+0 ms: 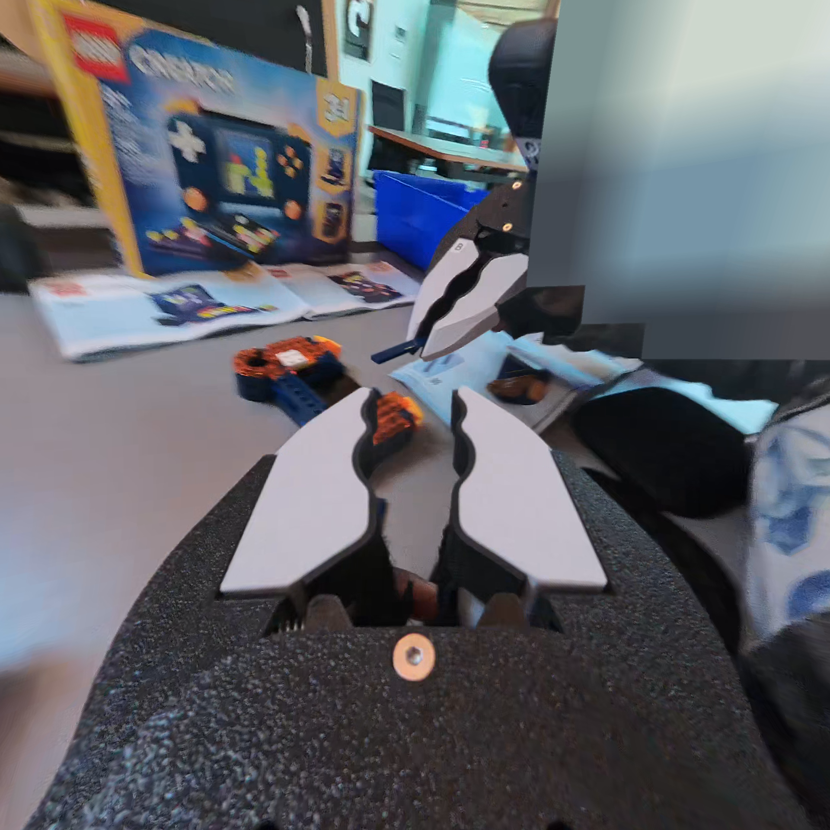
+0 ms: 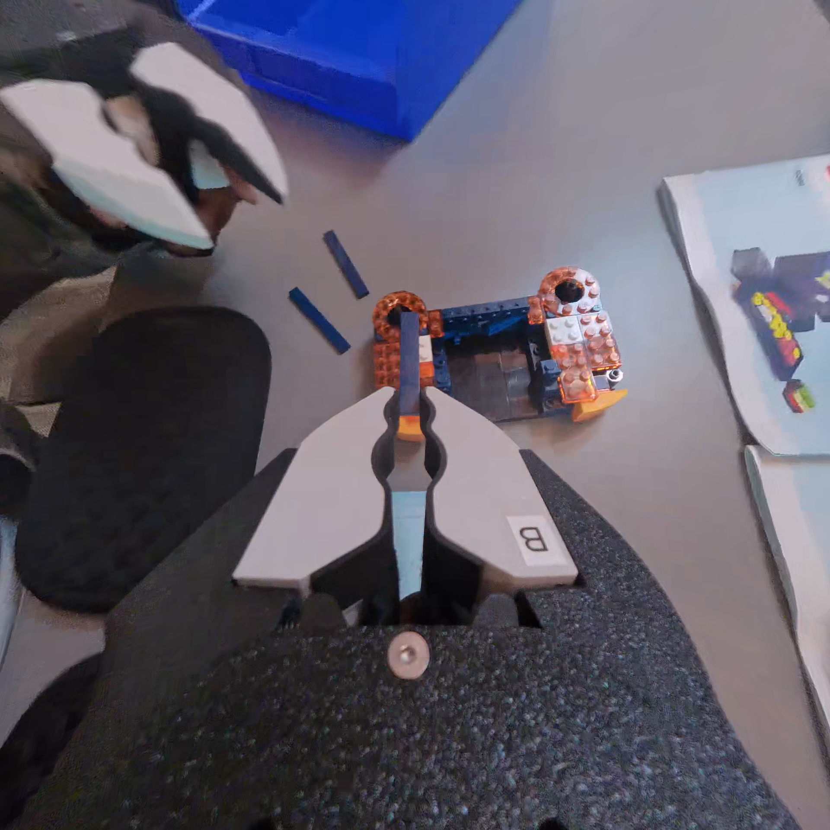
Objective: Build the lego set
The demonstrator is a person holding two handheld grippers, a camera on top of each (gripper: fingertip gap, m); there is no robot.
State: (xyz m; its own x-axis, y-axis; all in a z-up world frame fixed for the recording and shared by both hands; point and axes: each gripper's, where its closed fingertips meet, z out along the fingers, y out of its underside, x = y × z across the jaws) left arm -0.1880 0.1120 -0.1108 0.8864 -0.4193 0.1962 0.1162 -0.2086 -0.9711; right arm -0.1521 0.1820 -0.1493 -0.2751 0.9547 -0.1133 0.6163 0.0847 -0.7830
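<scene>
While the right tool (image 2: 408, 397) pinches a long flat dark-blue brick strip (image 2: 408, 355) over the orange-and-blue brick model (image 2: 494, 355) on the grey worktop (image 2: 584, 112), the left tool (image 1: 415, 406) stands open and bare beside the model. Two more dark-blue strips (image 2: 319, 321) lie near it.

The brick model (image 2: 494, 359) lies on the table (image 2: 584, 134), with 2 strips (image 2: 319, 320) just left of it and booklets (image 2: 763, 314) to its right. A bin (image 2: 350, 58) stands behind the model. In the left wrist view, a box (image 1: 215, 161) stands upright behind open booklets (image 1: 179, 305).
</scene>
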